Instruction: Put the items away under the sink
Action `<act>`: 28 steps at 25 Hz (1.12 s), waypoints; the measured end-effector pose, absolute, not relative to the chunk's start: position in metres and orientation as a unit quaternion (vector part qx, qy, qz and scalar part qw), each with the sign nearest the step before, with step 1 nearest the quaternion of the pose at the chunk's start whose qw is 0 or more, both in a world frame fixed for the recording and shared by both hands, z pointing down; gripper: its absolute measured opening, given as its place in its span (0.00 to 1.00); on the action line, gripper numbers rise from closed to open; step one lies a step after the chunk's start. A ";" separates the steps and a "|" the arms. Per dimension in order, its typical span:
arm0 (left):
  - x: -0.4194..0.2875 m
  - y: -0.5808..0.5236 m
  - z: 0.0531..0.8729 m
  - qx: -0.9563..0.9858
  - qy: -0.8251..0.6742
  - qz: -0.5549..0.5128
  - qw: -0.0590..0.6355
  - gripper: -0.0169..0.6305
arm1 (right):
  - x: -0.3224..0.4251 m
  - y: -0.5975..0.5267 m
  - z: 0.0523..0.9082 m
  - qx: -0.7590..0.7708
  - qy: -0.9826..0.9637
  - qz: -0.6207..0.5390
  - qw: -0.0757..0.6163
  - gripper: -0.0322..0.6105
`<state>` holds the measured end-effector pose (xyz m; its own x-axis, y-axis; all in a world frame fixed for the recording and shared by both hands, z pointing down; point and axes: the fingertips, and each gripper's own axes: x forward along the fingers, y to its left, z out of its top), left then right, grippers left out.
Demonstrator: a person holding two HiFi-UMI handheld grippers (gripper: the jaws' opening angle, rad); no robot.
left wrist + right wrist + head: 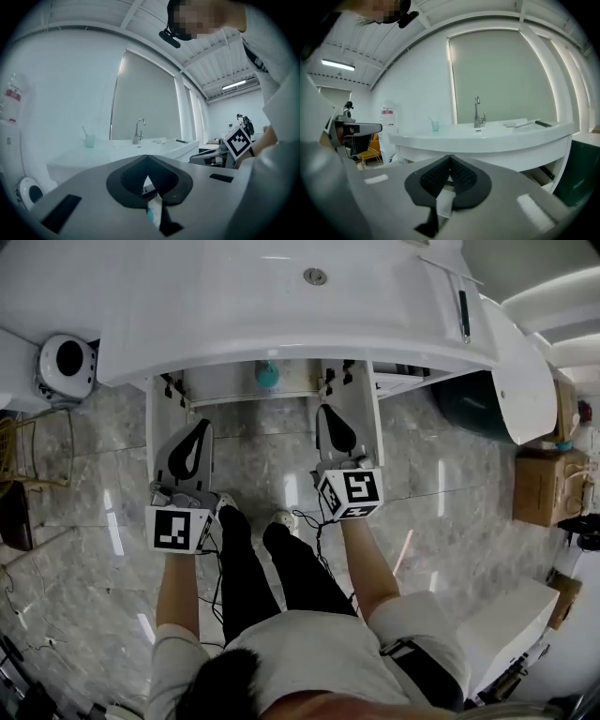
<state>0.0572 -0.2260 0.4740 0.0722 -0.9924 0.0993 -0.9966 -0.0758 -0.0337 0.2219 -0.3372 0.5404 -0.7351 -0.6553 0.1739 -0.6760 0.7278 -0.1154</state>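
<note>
Under the sink (281,338), inside the open cabinet (220,382), I see a teal item (268,374), ahead of and between my left tongs (202,426) and right tongs (327,411). Both are pressed together, empty.

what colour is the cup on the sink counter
Pale, see-through teal. The cup shows best in the right gripper view.

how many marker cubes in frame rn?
2. The left cube is on the left gripper, lower left in the head view. The right cube is on the right gripper, right of centre. None looks hidden.
</note>
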 end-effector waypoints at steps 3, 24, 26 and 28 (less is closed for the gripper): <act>0.060 -0.220 0.442 0.725 -0.687 0.045 0.018 0.04 | 0.232 -0.333 0.506 0.361 -0.927 0.075 0.064 0.07; 0.089 -0.179 0.291 0.704 -0.709 0.000 -0.026 0.04 | 0.290 -0.298 0.339 0.370 -0.928 0.010 0.044 0.07; 0.092 -0.174 0.281 0.704 -0.710 -0.001 -0.033 0.04 | 0.294 -0.294 0.329 0.371 -0.928 0.006 0.041 0.07; 0.095 -0.169 0.273 0.702 -0.711 -0.002 -0.039 0.04 | 0.297 -0.289 0.320 0.371 -0.928 0.003 0.036 0.07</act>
<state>0.0955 -0.1687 0.2729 -0.0104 -0.9982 -0.0587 -0.9985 0.0135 -0.0527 0.2973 -0.2893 0.3202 -0.7226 -0.6877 0.0698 -0.6882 0.7252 0.0209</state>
